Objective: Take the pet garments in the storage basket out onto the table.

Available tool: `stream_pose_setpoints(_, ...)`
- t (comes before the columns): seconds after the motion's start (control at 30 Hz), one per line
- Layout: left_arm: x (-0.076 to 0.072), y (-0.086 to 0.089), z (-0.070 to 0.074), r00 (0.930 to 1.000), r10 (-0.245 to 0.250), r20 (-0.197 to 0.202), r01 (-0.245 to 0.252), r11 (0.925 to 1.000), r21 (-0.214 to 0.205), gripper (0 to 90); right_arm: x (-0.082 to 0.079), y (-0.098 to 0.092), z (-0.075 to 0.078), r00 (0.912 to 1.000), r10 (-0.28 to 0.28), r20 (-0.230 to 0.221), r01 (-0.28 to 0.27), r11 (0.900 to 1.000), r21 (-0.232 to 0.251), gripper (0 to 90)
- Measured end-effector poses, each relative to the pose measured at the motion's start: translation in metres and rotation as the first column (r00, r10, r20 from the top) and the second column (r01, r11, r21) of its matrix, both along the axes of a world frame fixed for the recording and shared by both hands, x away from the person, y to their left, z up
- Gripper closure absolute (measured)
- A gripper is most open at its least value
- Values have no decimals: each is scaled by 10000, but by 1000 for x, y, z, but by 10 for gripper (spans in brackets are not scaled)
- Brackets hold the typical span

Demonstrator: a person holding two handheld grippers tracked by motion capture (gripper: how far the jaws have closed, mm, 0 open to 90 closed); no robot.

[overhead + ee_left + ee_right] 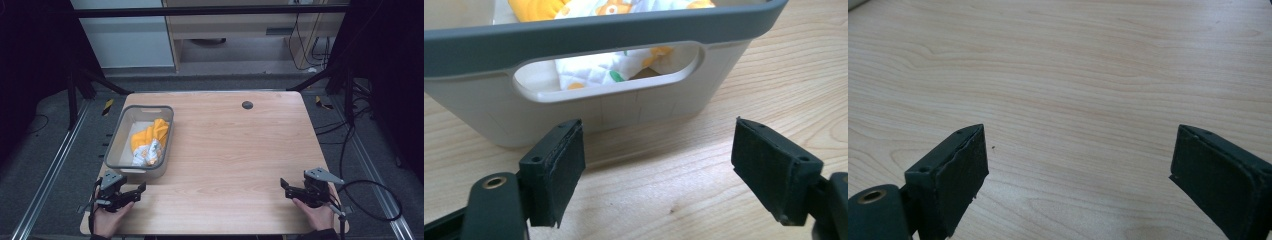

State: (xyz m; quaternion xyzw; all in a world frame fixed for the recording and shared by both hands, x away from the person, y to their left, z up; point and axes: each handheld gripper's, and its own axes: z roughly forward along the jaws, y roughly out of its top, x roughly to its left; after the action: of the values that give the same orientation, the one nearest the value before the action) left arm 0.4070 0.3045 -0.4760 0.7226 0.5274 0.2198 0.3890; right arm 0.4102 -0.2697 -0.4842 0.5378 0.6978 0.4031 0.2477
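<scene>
A grey plastic bin (116, 143) stands on the left of the wooden table (230, 145), holding a crumpled orange and white printed cloth (149, 141). My left gripper (137, 192) rests near the front left corner, just short of the bin's near wall, open and empty. In the left gripper view the bin's handle slot (609, 70) faces me, the cloth (599, 67) showing through it, and the gripper (658, 167) stands apart from the wall. At the front right, my right gripper (285, 188) is open over bare wood, also empty (1078, 172).
A small dark round hole (247, 105) sits near the table's far edge. Black cables (370, 200) loop on the floor to the right. Metal rails run along both sides of the table, and cabinets stand beyond it.
</scene>
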Motion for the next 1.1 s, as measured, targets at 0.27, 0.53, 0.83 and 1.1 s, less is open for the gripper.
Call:
stream_pose_setpoints(0.27,-4,-1,8,9999,106,128,-103,9997,-231,227,0,2,-1,9999,173,-10,-173,9997,-189,84)
stream_pose_setpoints(0.53,-7,-3,13,9993,51,377,-45,9999,-165,219,-1,4,-1,9997,236,30,-235,9995,-202,80)
stream_pose_setpoints(0.83,-9,-5,19,9982,-77,599,96,9995,-314,211,-1,5,-2,9996,279,58,-277,9991,-316,79)
stream_pose_setpoints(1.1,-11,-5,25,9964,-86,843,123,9990,-432,210,-1,7,-2,9994,333,26,-332,9989,-332,78)
